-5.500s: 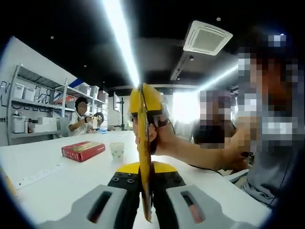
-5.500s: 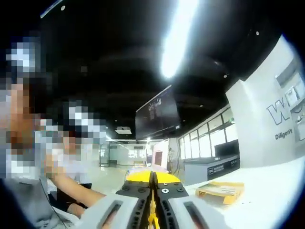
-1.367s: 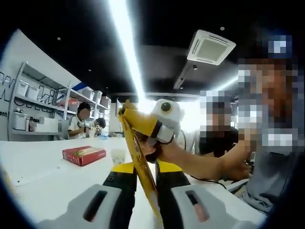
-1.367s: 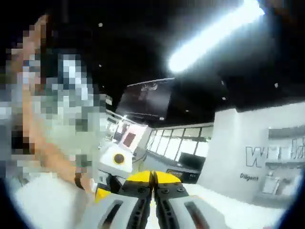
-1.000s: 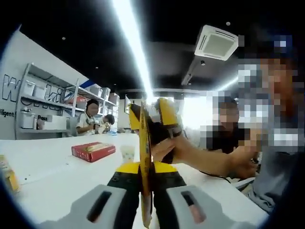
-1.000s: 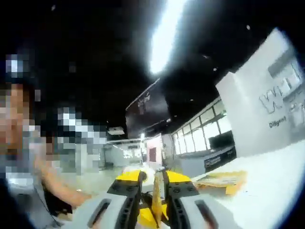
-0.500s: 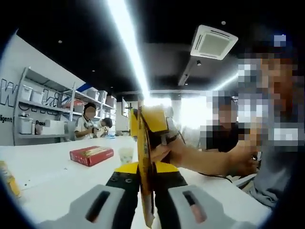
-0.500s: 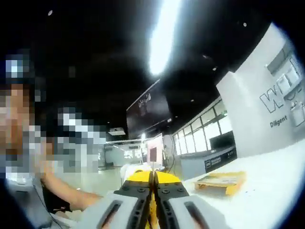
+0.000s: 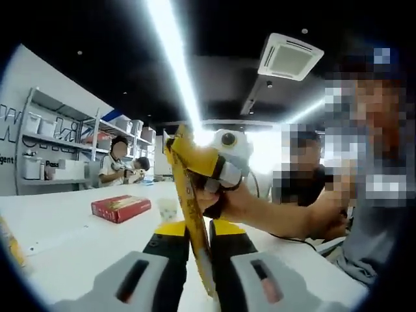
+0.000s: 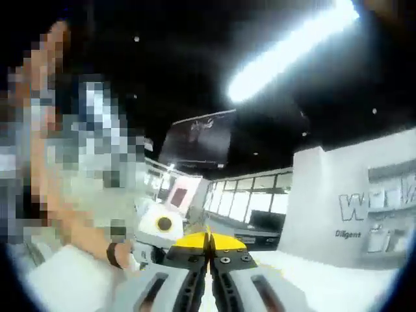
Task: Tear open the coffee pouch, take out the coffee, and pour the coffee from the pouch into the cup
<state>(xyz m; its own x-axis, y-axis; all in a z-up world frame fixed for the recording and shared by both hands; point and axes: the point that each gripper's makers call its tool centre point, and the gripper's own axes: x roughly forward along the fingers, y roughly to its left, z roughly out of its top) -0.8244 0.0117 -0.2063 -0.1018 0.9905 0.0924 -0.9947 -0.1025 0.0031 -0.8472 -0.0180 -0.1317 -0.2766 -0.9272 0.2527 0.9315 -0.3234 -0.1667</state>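
Observation:
A yellow coffee pouch [image 9: 195,227] stands edge-on in the left gripper view, leaning to the left. My left gripper [image 9: 193,229] is shut on its lower part. My right gripper [image 9: 190,160] comes in from the right, held by a hand [image 9: 224,203], and is shut on the pouch's top corner. In the right gripper view the right gripper [image 10: 208,242] has its jaws pressed together on a thin yellow edge. A small paper cup [image 9: 168,209] stands on the white table [image 9: 71,240], beyond the pouch and to its left.
A red box [image 9: 121,207] lies on the table left of the cup. Shelves with white bins [image 9: 52,149] line the far left wall, and people sit beyond the table. A wrist with a watch [image 10: 114,255] shows at the left of the right gripper view.
The right gripper has twisted, bending the pouch's top over to the left. The right gripper view has rolled and swung away from the yellow packet on the table. The left gripper keeps its hold.

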